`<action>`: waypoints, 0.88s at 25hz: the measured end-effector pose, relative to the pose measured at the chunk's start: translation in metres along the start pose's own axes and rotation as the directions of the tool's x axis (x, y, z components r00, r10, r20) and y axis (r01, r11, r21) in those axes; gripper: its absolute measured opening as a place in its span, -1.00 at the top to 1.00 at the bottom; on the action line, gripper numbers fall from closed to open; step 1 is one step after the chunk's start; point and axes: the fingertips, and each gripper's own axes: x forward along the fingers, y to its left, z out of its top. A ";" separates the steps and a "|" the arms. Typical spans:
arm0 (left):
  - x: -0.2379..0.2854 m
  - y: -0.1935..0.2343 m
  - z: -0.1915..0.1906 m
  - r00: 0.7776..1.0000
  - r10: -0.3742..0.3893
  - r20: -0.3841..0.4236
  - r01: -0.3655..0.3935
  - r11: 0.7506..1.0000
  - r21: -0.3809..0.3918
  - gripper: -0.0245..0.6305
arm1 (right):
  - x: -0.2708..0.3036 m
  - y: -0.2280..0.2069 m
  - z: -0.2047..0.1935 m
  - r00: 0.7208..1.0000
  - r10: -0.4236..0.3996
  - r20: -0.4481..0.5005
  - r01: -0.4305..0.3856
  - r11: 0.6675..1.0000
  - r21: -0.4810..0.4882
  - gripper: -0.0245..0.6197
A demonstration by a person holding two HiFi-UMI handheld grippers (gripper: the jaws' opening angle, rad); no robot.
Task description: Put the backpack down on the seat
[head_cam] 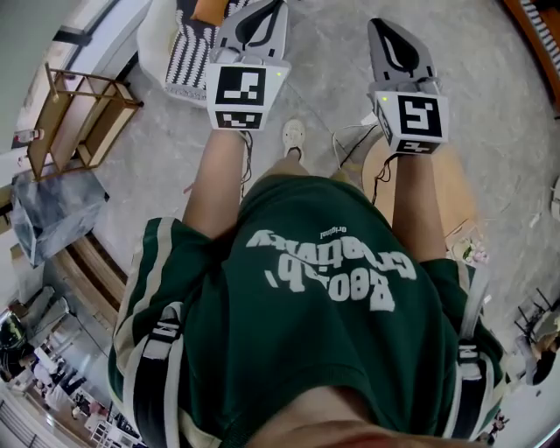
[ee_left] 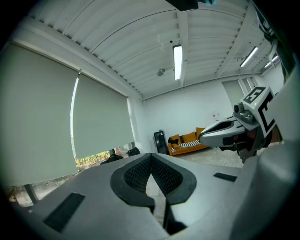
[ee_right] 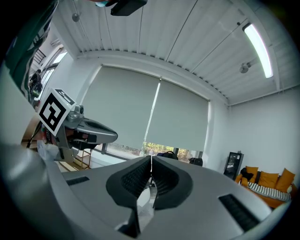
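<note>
Both grippers are held out level in front of a person in a green shirt. In the head view my left gripper (head_cam: 265,10) and right gripper (head_cam: 379,26) point away over the grey floor, side by side. Seen along its jaws, my left gripper (ee_left: 151,157) is shut with nothing between its pads, and so is my right gripper (ee_right: 151,159). Each one shows in the other's view: the right gripper (ee_left: 205,136) and the left gripper (ee_right: 114,135). A white seat with a striped cushion (head_cam: 188,48) lies just beyond the left gripper. I cannot make out a backpack for certain.
An orange sofa (ee_left: 187,142) stands against the far white wall. Dark shapes (ee_right: 171,153) sit below the window blinds. A wooden rack (head_cam: 79,114) stands at the left. A round wooden stool (head_cam: 455,197) is under the right forearm. One shoe (head_cam: 293,136) shows on the floor.
</note>
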 end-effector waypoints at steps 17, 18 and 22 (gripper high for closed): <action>0.145 0.134 -0.025 0.998 -0.062 -0.001 0.062 0.998 -0.002 0.87 | 0.187 -0.044 0.007 0.998 -0.067 -0.010 0.068 0.997 0.030 0.81; 0.150 0.137 -0.024 0.998 -0.065 0.000 0.065 0.998 -0.004 0.87 | 0.192 -0.047 0.007 0.997 -0.070 -0.010 0.071 0.997 0.032 0.81; 0.178 0.142 -0.024 0.997 -0.071 -0.004 0.071 0.997 -0.009 0.87 | 0.211 -0.066 0.003 0.997 -0.076 -0.017 0.076 0.996 0.037 0.81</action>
